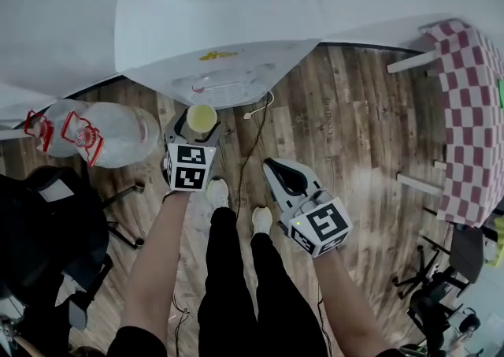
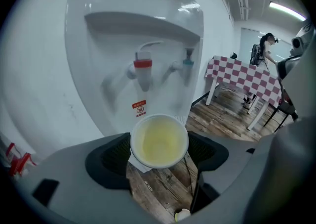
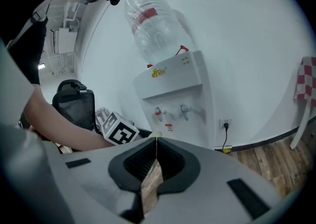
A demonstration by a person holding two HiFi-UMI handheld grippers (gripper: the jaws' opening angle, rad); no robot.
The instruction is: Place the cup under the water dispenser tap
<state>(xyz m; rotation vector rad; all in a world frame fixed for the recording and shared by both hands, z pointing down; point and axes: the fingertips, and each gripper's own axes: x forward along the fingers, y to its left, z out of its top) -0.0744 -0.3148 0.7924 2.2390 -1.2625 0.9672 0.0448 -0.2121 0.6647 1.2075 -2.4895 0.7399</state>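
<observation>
The left gripper (image 1: pixel 198 125) pinches the cup (image 2: pixel 159 141) by its sides, rim up. The cup sits in front of the water dispenser (image 2: pixel 143 30), short of the red tap (image 2: pixel 142 69). The right gripper (image 3: pixel 156 144) has its jaws pressed together over the wooden floor (image 1: pixel 354 135), well apart from the checkered table (image 1: pixel 472 119).

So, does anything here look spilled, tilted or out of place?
Nothing is clearly wrong. The cup sits upright between the left gripper's jaws, in front of the water dispenser, and no spill shows on the floor. Only a loose cable trails across it near the person's shoes.
</observation>
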